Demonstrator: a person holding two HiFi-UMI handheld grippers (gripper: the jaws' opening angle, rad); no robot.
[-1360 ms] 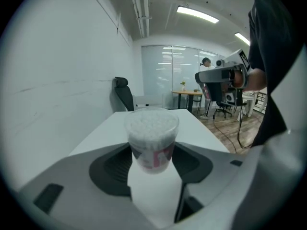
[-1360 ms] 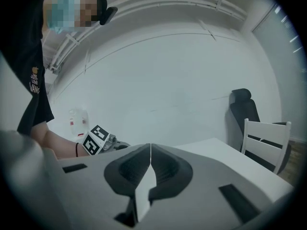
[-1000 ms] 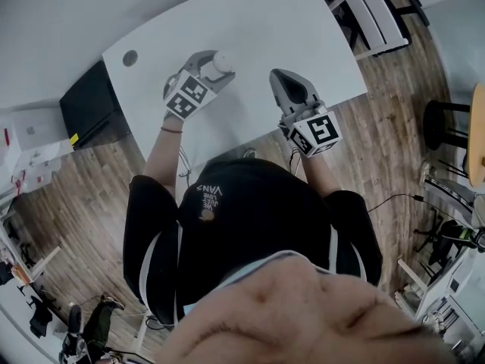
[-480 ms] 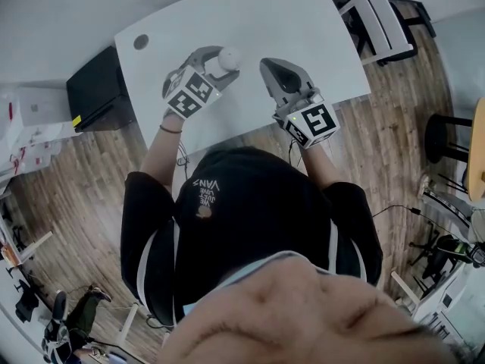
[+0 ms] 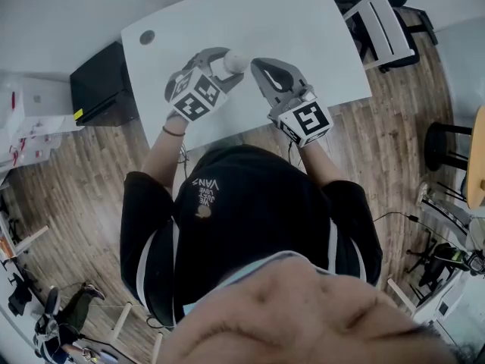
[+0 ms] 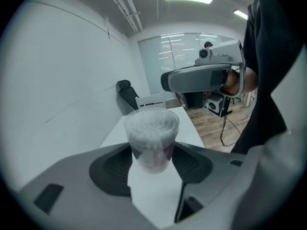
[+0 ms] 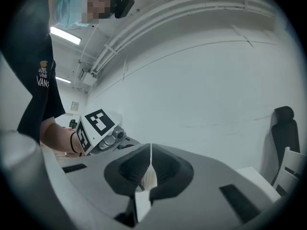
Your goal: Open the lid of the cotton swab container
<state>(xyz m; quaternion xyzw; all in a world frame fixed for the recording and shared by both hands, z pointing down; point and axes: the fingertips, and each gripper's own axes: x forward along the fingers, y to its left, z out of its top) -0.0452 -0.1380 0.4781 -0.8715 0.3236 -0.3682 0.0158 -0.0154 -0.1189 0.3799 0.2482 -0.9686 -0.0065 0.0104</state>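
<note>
left gripper [image 5: 226,65] clamped on cotton swab container [image 6: 151,131], upright over white table [image 5: 303,29]; right gripper [image 7: 150,170] jaws pressed together, empty, tip just beside container

The white table [image 5: 303,29] stands on a wood-plank floor [image 5: 83,180]. Its top has a small dark round hole [image 5: 147,37] near one corner. A cotton swab container [image 5: 233,62] is over the top (whether its base touches cannot be told). A black cabinet [image 5: 95,89] stands on the floor just beside the table.
</note>
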